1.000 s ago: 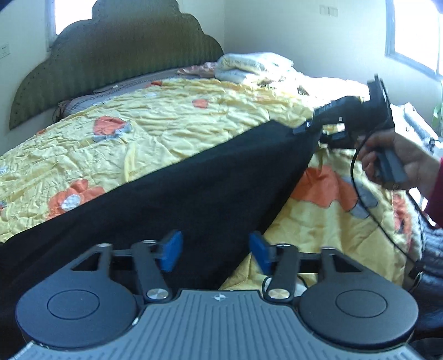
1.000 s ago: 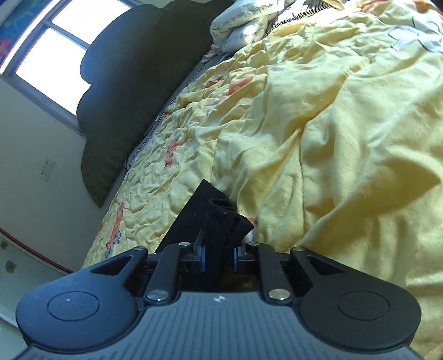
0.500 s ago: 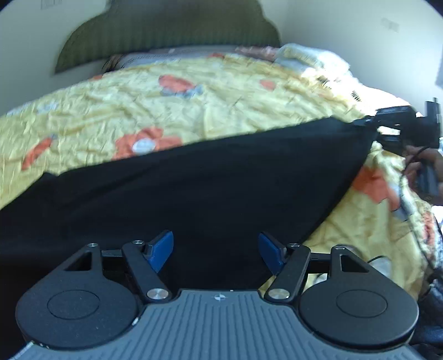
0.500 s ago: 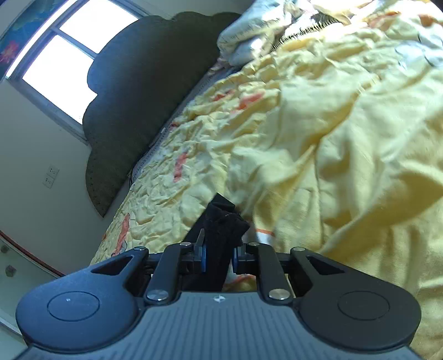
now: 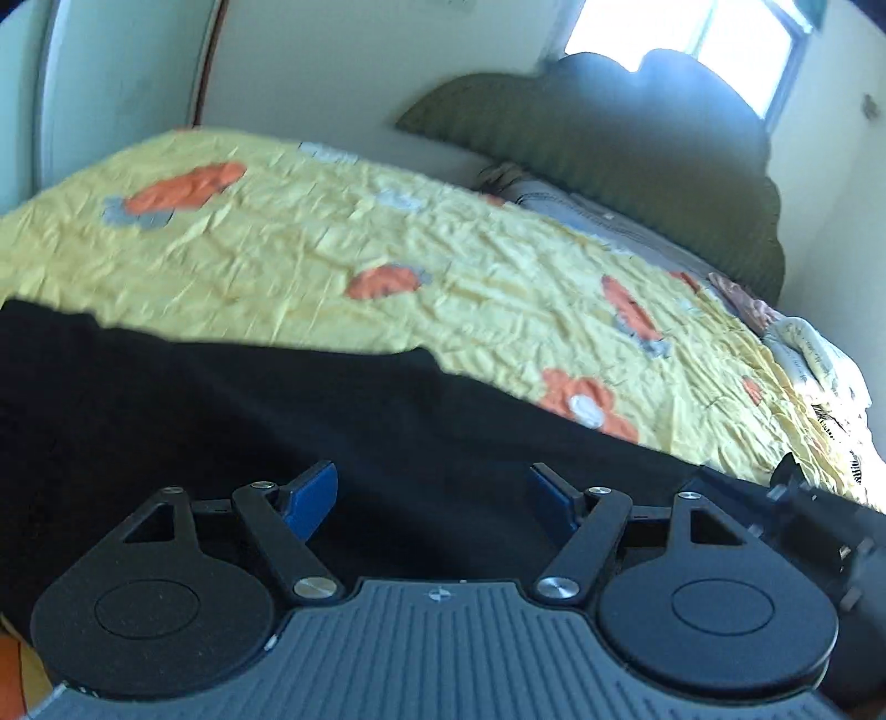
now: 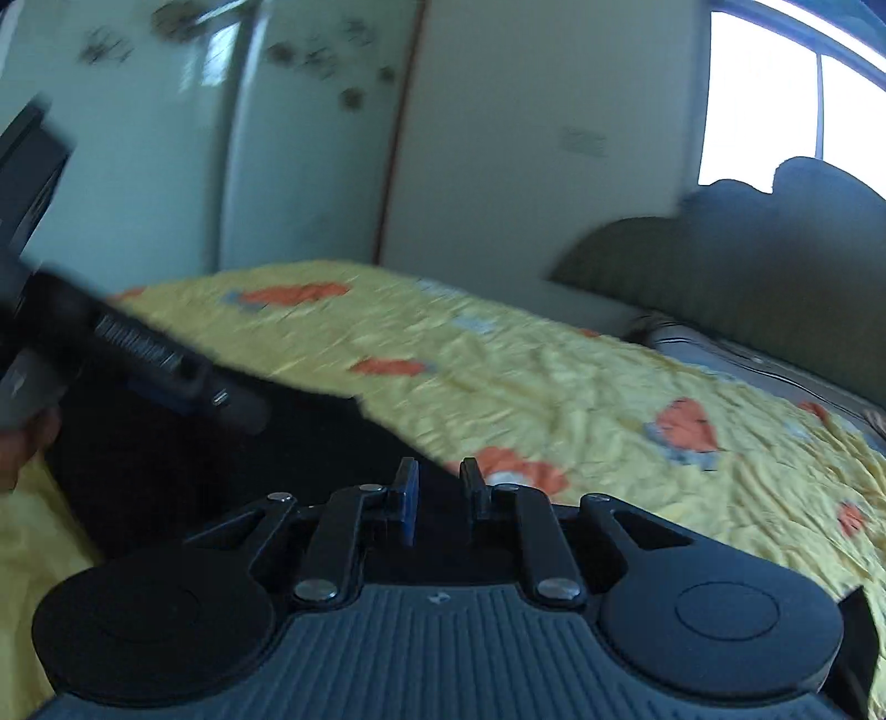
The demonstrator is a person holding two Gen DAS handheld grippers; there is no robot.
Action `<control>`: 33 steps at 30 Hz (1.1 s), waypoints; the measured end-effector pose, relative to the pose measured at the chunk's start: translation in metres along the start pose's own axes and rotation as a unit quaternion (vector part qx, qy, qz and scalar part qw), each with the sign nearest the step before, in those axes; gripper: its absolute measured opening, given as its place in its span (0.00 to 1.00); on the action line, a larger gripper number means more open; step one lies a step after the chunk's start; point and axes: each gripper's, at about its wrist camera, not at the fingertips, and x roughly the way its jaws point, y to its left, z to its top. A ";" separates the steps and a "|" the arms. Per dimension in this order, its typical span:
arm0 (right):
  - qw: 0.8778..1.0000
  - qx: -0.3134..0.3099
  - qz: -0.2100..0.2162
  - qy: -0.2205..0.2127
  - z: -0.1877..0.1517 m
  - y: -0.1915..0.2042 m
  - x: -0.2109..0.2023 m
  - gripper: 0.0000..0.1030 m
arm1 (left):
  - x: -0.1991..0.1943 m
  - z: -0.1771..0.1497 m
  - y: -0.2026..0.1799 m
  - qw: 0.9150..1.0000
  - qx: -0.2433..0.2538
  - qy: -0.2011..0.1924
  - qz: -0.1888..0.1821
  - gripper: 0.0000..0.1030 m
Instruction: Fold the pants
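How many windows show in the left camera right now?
1. The window sits at the upper right, behind the top of the green headboard. Others may lie outside the frame.

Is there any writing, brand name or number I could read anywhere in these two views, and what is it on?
No readable text in either view.
Small round emblem on the left gripper body: a mark, no letters.
Same emblem on the right gripper body: too blurred.
Dark blotches on the door: blurred decorations, not legible writing.

No readable text, labels, brands or numbers in either view; frames partly blurred.
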 end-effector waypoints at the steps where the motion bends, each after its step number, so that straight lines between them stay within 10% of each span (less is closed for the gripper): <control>1: 1.000 -0.009 0.013 0.010 -0.003 0.011 0.004 0.15 | -0.001 -0.001 0.003 1.000 -0.003 0.002 -0.002 0.75; 4: 0.999 0.048 0.021 0.008 -0.010 -0.004 -0.007 0.15 | -0.006 -0.006 0.006 1.000 0.006 -0.006 -0.006 0.75; 8: 0.984 0.145 -0.093 0.040 -0.031 -0.071 -0.032 0.29 | 0.004 -0.012 -0.003 0.999 -0.001 0.011 -0.030 0.76; 11: 0.968 0.081 -0.223 0.082 -0.053 -0.097 -0.046 0.68 | 0.014 -0.019 -0.016 0.998 0.001 0.033 -0.056 0.76; 14: 0.956 0.000 -0.269 0.115 -0.075 -0.117 -0.046 0.71 | 0.018 -0.026 -0.035 0.997 0.029 0.043 -0.061 0.76; 18: 0.887 0.175 -0.415 0.103 -0.112 -0.205 -0.098 0.81 | 0.014 -0.034 -0.051 0.994 0.073 0.045 -0.072 0.78; 22: 0.746 0.440 -0.499 -0.024 -0.168 -0.252 -0.206 0.89 | 0.020 -0.036 -0.062 0.992 0.090 0.054 -0.070 0.78; 26: 0.743 0.579 -0.319 -0.101 -0.197 -0.263 -0.232 0.89 | 0.027 -0.037 -0.073 0.990 0.081 0.069 -0.089 0.78; 30: 0.675 0.718 -0.132 -0.104 -0.231 -0.268 -0.200 0.88 | 0.027 -0.043 -0.091 0.987 0.106 0.071 -0.101 0.78; 33: 0.712 0.683 -0.145 -0.068 -0.218 -0.263 -0.188 0.89 | 0.024 -0.044 -0.108 0.981 0.140 0.070 -0.115 0.78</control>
